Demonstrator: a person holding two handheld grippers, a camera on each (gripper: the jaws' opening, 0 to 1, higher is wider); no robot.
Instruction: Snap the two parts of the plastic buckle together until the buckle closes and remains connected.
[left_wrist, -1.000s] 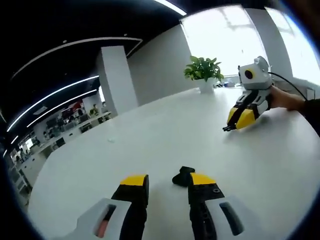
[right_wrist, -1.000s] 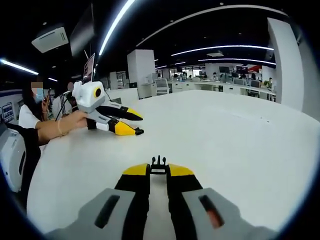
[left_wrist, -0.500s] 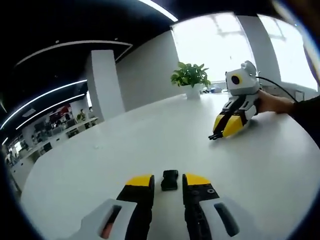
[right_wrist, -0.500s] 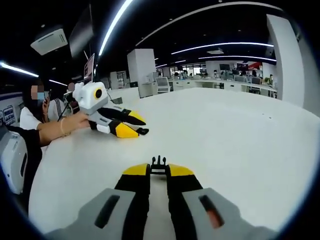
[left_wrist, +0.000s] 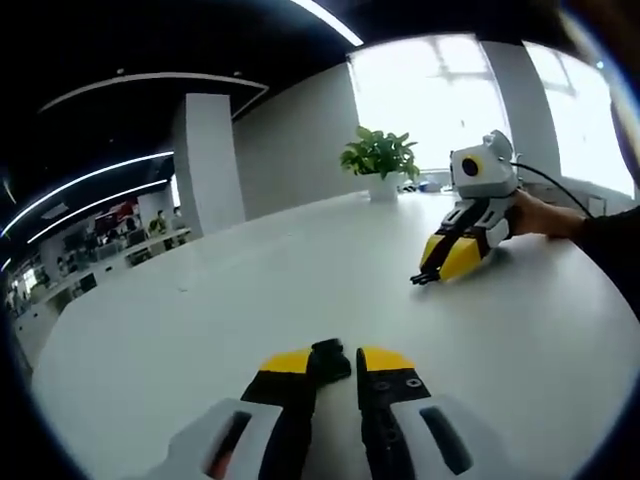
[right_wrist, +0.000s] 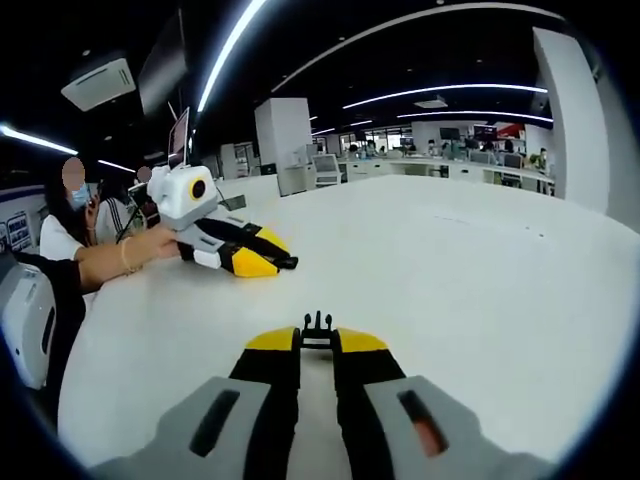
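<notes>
Between the yellow tips of my left gripper (left_wrist: 335, 358) sits a black buckle part (left_wrist: 331, 359), on the white table (left_wrist: 230, 290); the jaws are closed in on it. My right gripper (right_wrist: 318, 338) is shut on the other black buckle part (right_wrist: 318, 323), whose prongs stick out past the tips. In the left gripper view the right gripper (left_wrist: 441, 262) lies low on the table at the right, held by a hand (left_wrist: 545, 213). The left gripper (right_wrist: 262, 254) lies at the left in the right gripper view, tips together. The two grippers are well apart.
A potted plant (left_wrist: 378, 156) stands at the table's far edge beside a white pillar (left_wrist: 208, 160). A seated person (right_wrist: 62, 225) is at the left of the right gripper view, and a white device (right_wrist: 22, 318) sits by the table's edge.
My left gripper has come forward over the black buckle part and its jaws have closed from wide apart onto it. The right gripper has kept still with its pronged part.
</notes>
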